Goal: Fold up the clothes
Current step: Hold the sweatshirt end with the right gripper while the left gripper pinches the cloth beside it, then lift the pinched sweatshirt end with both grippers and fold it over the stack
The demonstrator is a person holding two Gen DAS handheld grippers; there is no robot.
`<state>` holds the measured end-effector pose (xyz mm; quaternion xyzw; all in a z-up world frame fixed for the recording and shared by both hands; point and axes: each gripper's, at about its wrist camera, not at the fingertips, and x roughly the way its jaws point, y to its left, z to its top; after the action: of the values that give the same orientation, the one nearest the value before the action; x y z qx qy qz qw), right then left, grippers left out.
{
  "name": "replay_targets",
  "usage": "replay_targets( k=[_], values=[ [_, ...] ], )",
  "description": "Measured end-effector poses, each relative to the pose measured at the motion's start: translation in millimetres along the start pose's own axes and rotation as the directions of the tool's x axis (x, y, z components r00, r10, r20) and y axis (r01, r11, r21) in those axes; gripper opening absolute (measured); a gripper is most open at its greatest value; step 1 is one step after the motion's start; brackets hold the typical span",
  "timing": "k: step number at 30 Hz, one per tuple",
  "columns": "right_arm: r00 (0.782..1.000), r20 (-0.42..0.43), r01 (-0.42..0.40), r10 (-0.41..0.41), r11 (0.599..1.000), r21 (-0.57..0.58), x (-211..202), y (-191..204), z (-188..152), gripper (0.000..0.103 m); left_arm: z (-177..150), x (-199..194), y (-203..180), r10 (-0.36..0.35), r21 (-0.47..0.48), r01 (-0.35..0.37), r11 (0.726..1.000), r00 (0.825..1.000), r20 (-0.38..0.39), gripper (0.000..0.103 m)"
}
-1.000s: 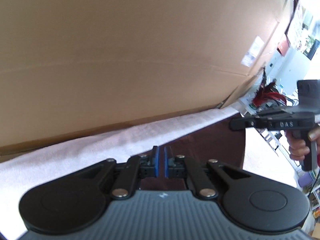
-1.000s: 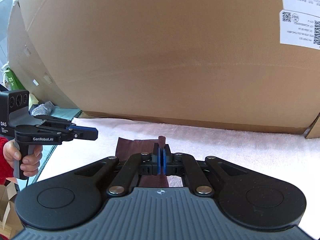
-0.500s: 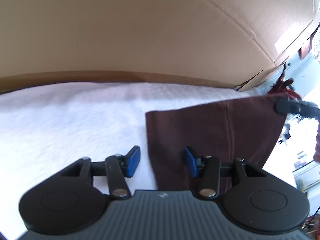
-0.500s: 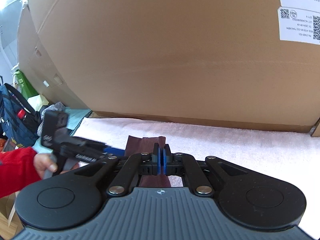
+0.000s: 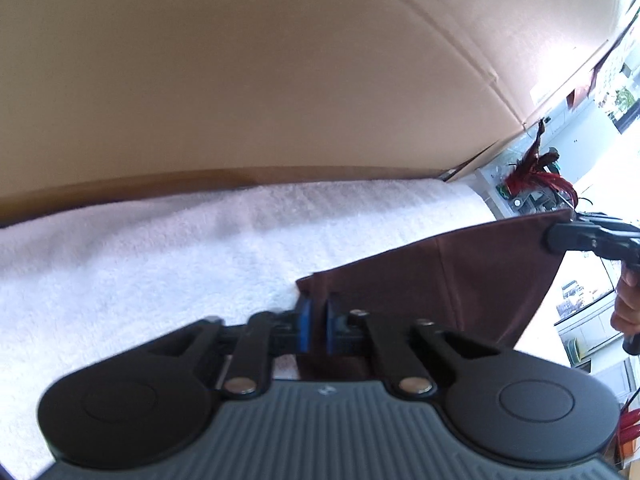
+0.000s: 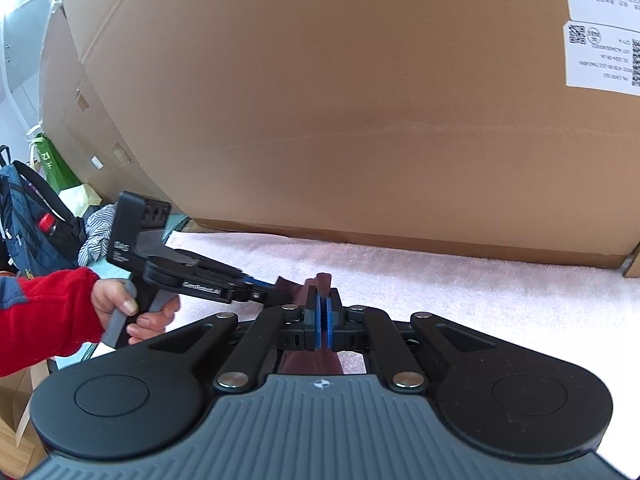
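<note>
Left gripper [image 5: 314,322]: half a second ago my blue pads stood wide apart beside the near edge of the brown garment [image 5: 472,276]; now they are pinched nearly together with that edge between them, at about 6 o'clock in my left view.

Right gripper [image 6: 322,322]: clamped on another corner of the same cloth, as it was a second ago. A little tuft of brown stands up above the pads, and the left view shows this gripper at 3 o'clock with the corner raised.

Garment: stretched between my two grips, sloping up from the left pinch to the right one, above the white towel [image 5: 180,248] that covers the surface. A seam runs down its middle.

What that means: with both corners gripped, I judge the cloth ready to be carried over or laid down as a fold (which fold, and how many it already has, I cannot tell from here).

Left hand [image 6: 128,304]: wrapped round the left gripper's handle, red sleeve [image 6: 48,316] behind it, at 9 o'clock in the right view.

Containers: a big cardboard box [image 6: 340,100] stands closed at 12 o'clock, contents hidden. A dark blue backpack [image 6: 24,228] at 9 o'clock has a red-capped bottle in its side pocket; a green bag [image 6: 54,168] sits behind it, contents not visible.
</note>
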<state>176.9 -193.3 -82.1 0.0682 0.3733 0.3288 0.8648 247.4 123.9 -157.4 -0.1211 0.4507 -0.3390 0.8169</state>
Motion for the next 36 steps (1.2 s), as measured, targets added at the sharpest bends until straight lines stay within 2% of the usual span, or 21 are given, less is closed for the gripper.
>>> replay_targets(
  k=[4,9,13,16,21,26,36],
  values=[
    [1.0,-0.001,0.018,-0.018,1.0,0.002,0,2,0,0.002,-1,-23,-12,0.026,0.04,-0.028,0.999,0.998,0.063,0.0],
    [0.999,-0.009,0.053,-0.054,0.998,-0.042,-9,8,2,0.002,-3,-70,-37,0.067,0.101,-0.084,0.991,0.985,0.16,0.0],
    [1.0,-0.013,0.014,-0.015,0.996,-0.085,-28,15,-2,0.002,-14,-104,-60,0.064,0.1,-0.086,0.991,0.976,0.209,0.0],
    [1.0,-0.02,-0.013,0.011,0.993,-0.118,-42,19,-7,0.002,-28,-120,-74,0.062,0.086,-0.082,0.993,0.974,0.217,0.0],
    [0.997,-0.053,-0.065,0.054,0.973,-0.223,-61,29,-18,0.002,-58,-137,-106,0.069,0.085,-0.088,0.992,0.977,0.201,0.0],
    [0.991,-0.108,-0.113,0.081,0.934,-0.339,-74,40,-34,0.002,-94,-147,-133,0.104,0.073,-0.117,0.99,0.981,0.164,0.0],
    [0.975,-0.213,-0.173,0.063,0.816,-0.551,-86,67,-96,0.002,-158,-141,-157,0.155,-0.028,-0.153,0.988,0.985,0.076,0.0]
  ],
)
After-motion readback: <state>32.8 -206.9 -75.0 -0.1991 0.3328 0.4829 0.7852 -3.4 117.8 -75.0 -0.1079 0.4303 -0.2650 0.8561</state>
